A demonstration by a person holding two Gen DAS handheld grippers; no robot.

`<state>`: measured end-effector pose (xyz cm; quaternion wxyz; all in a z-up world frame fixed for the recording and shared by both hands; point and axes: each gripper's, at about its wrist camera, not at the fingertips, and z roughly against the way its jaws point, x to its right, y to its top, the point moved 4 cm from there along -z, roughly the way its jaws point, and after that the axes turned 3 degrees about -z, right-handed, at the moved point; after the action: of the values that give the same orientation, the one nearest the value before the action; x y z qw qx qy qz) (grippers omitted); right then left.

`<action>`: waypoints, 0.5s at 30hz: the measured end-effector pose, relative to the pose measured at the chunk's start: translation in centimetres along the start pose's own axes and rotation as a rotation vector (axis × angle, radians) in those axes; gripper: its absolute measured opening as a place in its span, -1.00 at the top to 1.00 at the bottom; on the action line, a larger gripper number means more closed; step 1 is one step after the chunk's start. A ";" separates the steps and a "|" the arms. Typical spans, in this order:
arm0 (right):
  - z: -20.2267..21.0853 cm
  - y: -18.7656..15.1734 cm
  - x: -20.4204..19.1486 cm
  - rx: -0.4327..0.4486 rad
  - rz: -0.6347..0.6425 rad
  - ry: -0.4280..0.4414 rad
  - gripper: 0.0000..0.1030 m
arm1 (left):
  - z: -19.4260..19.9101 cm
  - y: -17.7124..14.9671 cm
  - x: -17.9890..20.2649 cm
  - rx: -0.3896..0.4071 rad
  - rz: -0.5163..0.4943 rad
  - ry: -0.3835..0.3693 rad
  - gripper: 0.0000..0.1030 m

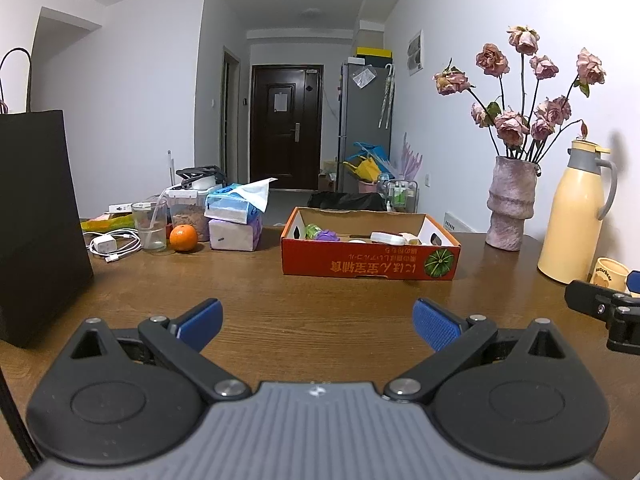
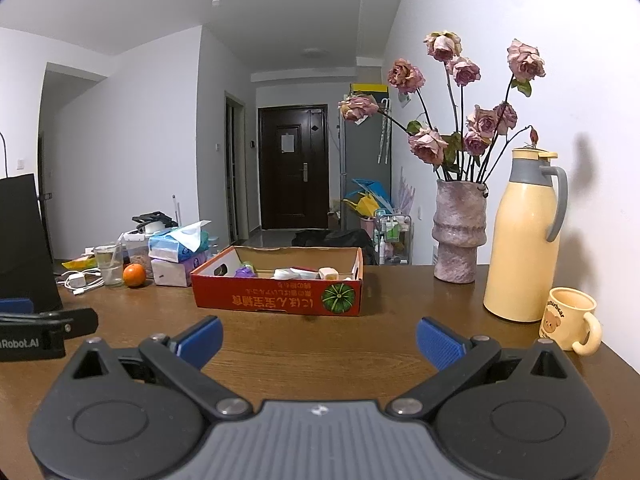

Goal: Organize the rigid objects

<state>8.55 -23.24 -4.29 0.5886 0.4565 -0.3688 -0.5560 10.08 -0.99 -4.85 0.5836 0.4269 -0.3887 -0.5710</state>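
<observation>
A shallow red cardboard box (image 1: 370,266) (image 2: 276,298) sits on the brown wooden table (image 1: 304,296) ahead of both grippers. Inside it lie a purple and green item (image 1: 320,234) (image 2: 245,271) and several white and cream items (image 1: 394,237) (image 2: 304,273). My left gripper (image 1: 318,322) hovers low over the table in front of the box, open, nothing between its blue pads. My right gripper (image 2: 319,340) is also open and empty, a little nearer the box's right end. Each gripper shows at the edge of the other's view.
A black paper bag (image 1: 38,216) stands at the left. Behind it are a charger with cable (image 1: 108,245), a clear cup (image 1: 150,226), an orange (image 1: 183,238) and tissue packs (image 1: 236,220). At the right stand a flower vase (image 2: 460,232), a yellow thermos (image 2: 524,236) and a cream mug (image 2: 570,322).
</observation>
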 end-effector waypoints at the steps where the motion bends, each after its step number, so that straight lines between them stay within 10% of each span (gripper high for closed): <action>1: 0.0 0.0 0.0 0.000 0.000 0.000 -1.00 | 0.0 0.0 0.0 0.000 -0.001 0.000 -1.00; 15: 0.0 0.0 -0.1 0.000 0.001 0.001 -1.00 | 0.1 -0.1 0.0 -0.001 -0.002 0.000 -1.00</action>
<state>8.51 -23.17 -4.30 0.5889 0.4568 -0.3686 -0.5555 9.98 -0.97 -4.90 0.5831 0.4270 -0.3882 -0.5719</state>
